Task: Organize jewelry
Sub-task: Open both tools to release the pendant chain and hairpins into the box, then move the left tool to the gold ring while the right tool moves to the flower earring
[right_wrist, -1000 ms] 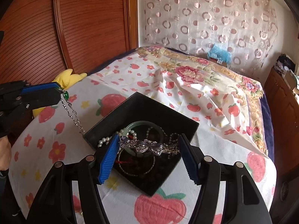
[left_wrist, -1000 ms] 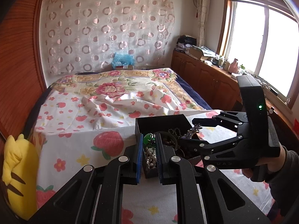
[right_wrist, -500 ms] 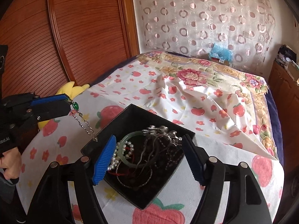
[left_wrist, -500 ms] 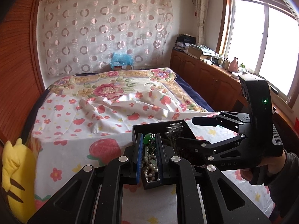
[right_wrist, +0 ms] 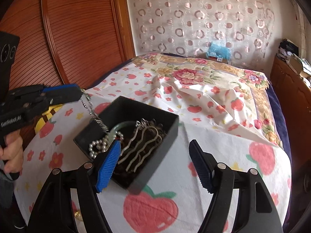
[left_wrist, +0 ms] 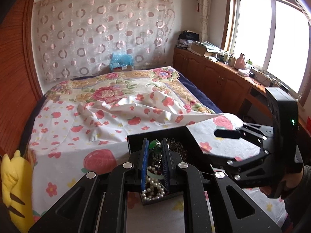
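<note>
Meanwhile, left gripper (left_wrist: 155, 151) clenched on silver chain necklace with green pendant (left_wrist: 154, 144) above black rectangular jewelry box (right_wrist: 171, 122); right gripper (right_wrist: 155, 163) released, empty.

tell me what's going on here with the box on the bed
A person is sorting jewelry with two handheld grippers. The left gripper is shut on a chain necklace with a green pendant, its chain trailing into the black box. The right gripper is open and empty; its jaws have just been opening above a silver hairpin in the box.
</note>
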Demonstrator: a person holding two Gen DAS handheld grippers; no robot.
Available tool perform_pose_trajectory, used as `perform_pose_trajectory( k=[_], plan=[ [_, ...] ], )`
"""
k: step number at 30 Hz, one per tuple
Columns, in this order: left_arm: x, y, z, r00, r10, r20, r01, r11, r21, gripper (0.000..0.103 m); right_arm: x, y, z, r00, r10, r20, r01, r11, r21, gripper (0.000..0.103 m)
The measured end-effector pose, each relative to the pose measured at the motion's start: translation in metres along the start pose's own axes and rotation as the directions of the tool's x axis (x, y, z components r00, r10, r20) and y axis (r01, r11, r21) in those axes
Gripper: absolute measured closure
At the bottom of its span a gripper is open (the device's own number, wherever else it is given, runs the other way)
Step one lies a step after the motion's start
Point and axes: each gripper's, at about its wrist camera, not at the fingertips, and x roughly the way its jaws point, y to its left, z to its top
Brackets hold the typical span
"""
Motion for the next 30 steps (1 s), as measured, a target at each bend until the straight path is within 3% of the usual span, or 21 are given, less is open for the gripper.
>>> perform_pose_trajectory(
  k=[1,3,4,10,13,18,30],
  plan=[
    [0.001,-0.001,0.001,1.000,-0.003,-0.003,0.003,1.000,0.000,0.089,-0.002,-0.001,-0.003,1.000,-0.003,0.001,0.003,1.000,0.001,0.028],
    [-0.001,-0.002,0.000,1.000,-0.003,0.000,0.003,1.000,-0.001,0.071,-0.005,-0.001,-0.009,1.000,-0.007,0.004,0.007,1.000,0.005,0.028],
    [-0.001,-0.003,0.000,1.000,-0.001,0.003,0.001,1.000,0.001,0.068,-0.008,-0.001,-0.013,1.000,-0.008,0.005,0.008,1.000,0.006,0.028],
    [-0.012,-0.010,-0.015,1.000,0.008,-0.011,-0.008,1.000,0.010,0.065,-0.026,0.009,-0.034,1.000,0.000,0.030,0.000,1.000,0.004,0.028],
    [-0.021,-0.012,-0.029,1.000,0.013,-0.016,-0.013,1.000,0.012,0.058,-0.034,0.019,-0.047,0.999,0.014,0.028,-0.014,1.000,-0.010,0.028],
    [-0.031,-0.014,-0.054,0.999,0.012,-0.051,-0.012,1.000,0.004,0.057,-0.041,0.032,-0.067,1.000,0.028,0.013,-0.028,1.000,-0.014,0.028],
    [-0.047,-0.011,-0.110,0.991,0.027,-0.130,-0.031,0.999,-0.024,0.057,-0.025,0.081,-0.100,0.985,0.137,-0.102,-0.145,0.987,-0.070,0.063]
  ],
)
